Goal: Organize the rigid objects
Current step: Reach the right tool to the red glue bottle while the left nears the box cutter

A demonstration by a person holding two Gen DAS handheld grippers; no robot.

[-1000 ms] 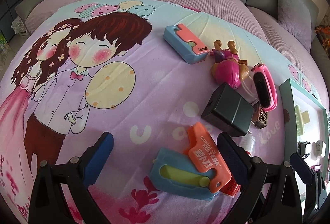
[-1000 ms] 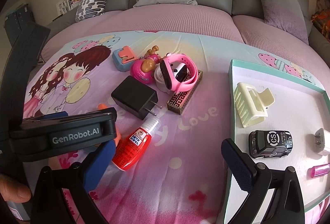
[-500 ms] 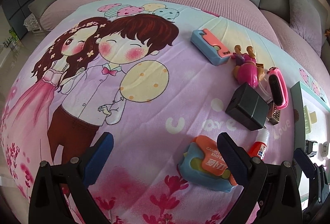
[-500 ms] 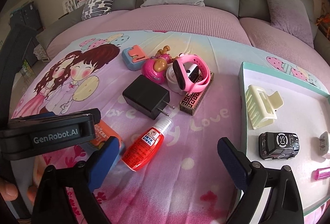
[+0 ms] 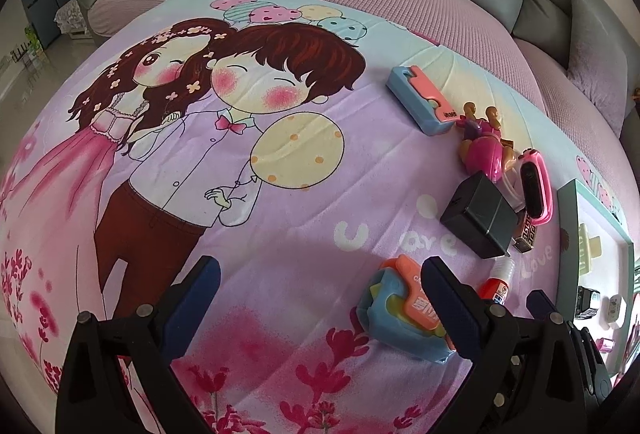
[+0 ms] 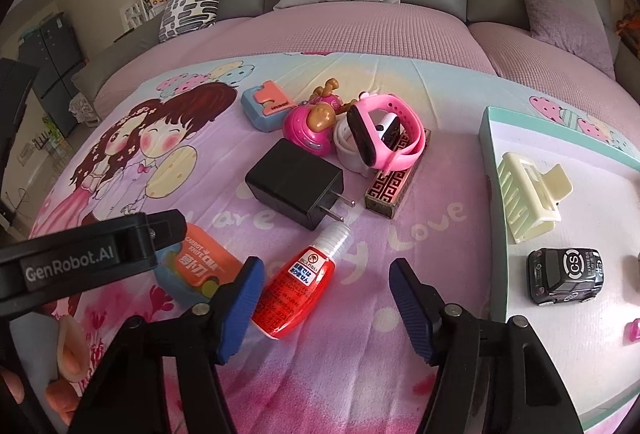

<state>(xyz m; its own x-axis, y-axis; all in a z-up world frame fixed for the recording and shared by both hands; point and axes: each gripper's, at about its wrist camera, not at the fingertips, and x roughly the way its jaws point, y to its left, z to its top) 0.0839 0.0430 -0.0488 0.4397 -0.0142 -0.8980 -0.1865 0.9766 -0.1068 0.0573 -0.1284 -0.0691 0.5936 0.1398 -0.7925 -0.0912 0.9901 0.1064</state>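
Lying at ten o'clock off right gripper [image 6: 326, 304]: red plastic glue bottle [image 6: 298, 288], clear cap toward one o'clock. Jaws just been narrowing, unclamped, bottle partly between. Left gripper [image 5: 320, 298] agape, farther.

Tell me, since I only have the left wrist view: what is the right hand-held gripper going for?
Observer: The right hand-held gripper points at the red glue bottle. Its jaws have just been closing, and the bottle lies between them, not yet pinched.
Operator: Which way does the bottle's cap point?
Observer: Toward the prongs of the black charger.
Operator: What's in the tray?
Observer: The tray holds a cream hair clip and a black toy car, lying apart. More items are cut off at the edge.
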